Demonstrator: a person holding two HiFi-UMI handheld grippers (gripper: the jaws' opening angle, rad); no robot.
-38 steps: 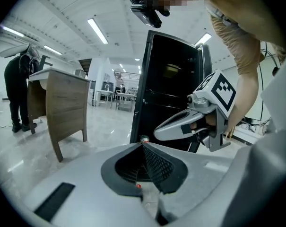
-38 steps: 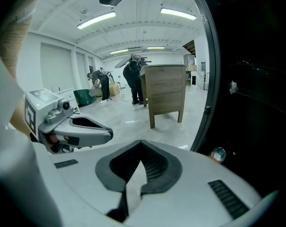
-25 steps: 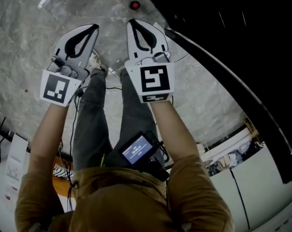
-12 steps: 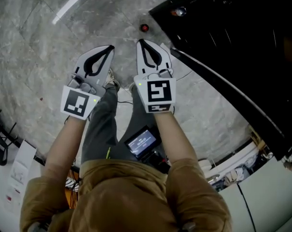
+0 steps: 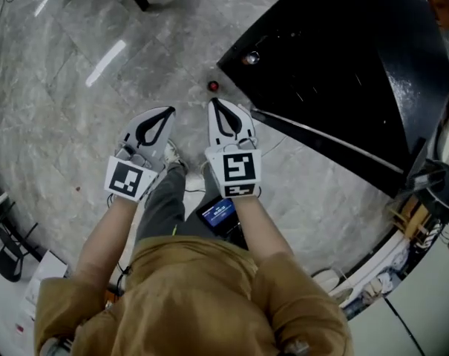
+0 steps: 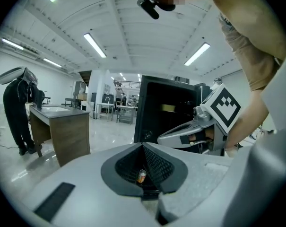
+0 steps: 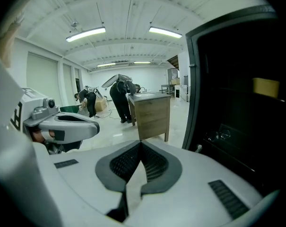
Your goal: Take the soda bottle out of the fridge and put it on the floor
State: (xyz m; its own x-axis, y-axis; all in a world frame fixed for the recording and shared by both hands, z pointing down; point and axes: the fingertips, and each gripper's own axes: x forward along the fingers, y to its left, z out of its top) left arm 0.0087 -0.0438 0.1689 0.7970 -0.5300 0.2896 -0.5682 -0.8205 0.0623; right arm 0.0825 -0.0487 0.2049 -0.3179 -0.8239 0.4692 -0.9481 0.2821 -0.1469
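Note:
A small red-capped thing (image 5: pixel 213 86), seemingly the soda bottle seen from above, stands on the grey marble floor by the corner of the black fridge (image 5: pixel 335 65). In the left gripper view a small orange bottle (image 6: pixel 141 176) shows through the hollow between the jaws, far below them. My left gripper (image 5: pixel 168 110) and right gripper (image 5: pixel 214 102) are held side by side in front of the person, above the shoes, tips toward the bottle. Both are shut with nothing in them. The fridge front is dark in the left gripper view (image 6: pixel 166 112) and the right gripper view (image 7: pixel 242 103).
A wooden desk (image 7: pixel 152 112) stands out on the shiny floor, with people in dark clothes (image 7: pixel 121 98) behind it. A black chair (image 5: pixel 5 251) is at the lower left. Cluttered white shelving (image 5: pixel 402 221) lies at the lower right. A cable runs by the fridge.
Both grippers have risen together, still shut and side by side. The head view has swung so that more of the fridge shows, and the red cap now lies farther ahead of the jaw tips.

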